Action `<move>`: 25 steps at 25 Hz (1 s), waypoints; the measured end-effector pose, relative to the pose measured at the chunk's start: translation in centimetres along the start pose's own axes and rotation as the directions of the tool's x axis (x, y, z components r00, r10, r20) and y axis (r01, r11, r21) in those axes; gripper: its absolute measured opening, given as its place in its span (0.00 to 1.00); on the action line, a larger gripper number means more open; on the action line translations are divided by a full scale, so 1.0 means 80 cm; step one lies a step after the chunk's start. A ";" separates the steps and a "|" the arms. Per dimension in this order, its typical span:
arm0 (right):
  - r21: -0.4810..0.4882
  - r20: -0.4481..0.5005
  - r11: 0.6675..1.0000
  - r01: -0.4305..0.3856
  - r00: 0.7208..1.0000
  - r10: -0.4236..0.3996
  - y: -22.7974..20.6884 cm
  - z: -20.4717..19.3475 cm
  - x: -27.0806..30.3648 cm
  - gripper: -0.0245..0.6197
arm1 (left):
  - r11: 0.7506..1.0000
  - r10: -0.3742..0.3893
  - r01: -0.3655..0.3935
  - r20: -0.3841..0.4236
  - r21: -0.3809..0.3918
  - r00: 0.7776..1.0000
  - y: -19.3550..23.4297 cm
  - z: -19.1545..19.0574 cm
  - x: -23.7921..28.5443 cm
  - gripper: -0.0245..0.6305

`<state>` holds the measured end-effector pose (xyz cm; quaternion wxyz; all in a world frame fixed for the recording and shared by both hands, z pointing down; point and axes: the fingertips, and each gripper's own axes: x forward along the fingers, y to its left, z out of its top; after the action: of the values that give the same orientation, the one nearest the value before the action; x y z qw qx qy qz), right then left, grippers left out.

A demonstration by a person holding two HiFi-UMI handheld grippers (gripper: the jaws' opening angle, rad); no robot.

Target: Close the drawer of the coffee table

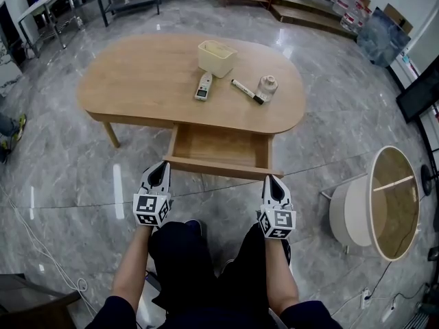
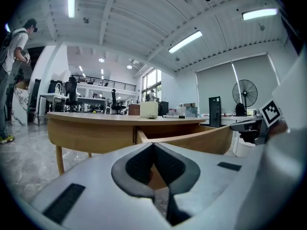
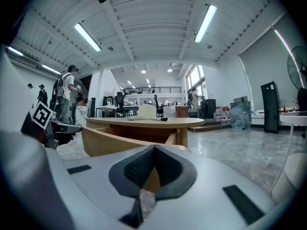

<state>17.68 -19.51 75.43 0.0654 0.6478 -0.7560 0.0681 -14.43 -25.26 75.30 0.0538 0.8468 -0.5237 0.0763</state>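
Note:
The oval wooden coffee table (image 1: pixel 137 81) has its drawer (image 1: pixel 223 168) pulled out toward me, and the drawer is empty inside. My left gripper (image 1: pixel 162 166) is shut with nothing in it, its tip just in front of the left end of the drawer front. My right gripper (image 1: pixel 274 179) is also shut and empty, at the right end of the drawer front. I cannot tell whether either tip touches the wood. The drawer front (image 2: pixel 201 138) fills the space beyond the closed left gripper (image 2: pixel 154 145). In the right gripper view the drawer (image 3: pixel 120 140) lies just past the right gripper (image 3: pixel 154 148).
On the tabletop are a cream box (image 1: pixel 217 58), a remote (image 1: pixel 204 86), a marker (image 1: pixel 247 92) and a small white jar (image 1: pixel 267 85). A round white side table (image 1: pixel 384 204) stands at the right. Cables (image 1: pixel 41 252) trail on the floor. A person (image 2: pixel 12 71) stands far left.

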 end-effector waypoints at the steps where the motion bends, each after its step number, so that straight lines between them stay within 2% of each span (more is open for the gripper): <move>1: -0.001 -0.002 1.000 0.002 1.000 -0.002 0.000 0.000 0.000 0.08 | 1.000 -0.001 0.001 0.000 0.000 1.000 0.000 0.000 0.000 0.07; 9: 0.020 -0.014 1.000 0.011 1.000 -0.011 -0.004 -0.004 0.006 0.08 | 1.000 -0.012 0.011 -0.018 -0.007 1.000 -0.001 -0.005 0.004 0.07; 25: 0.029 -0.008 1.000 -0.002 1.000 0.002 -0.004 0.001 0.010 0.08 | 1.000 -0.004 0.004 -0.003 -0.023 1.000 0.003 0.000 0.010 0.07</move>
<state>17.87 -20.37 75.54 0.0591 0.6475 -0.7554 0.0820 -14.30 -26.08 75.41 0.0646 0.8471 -0.5226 0.0716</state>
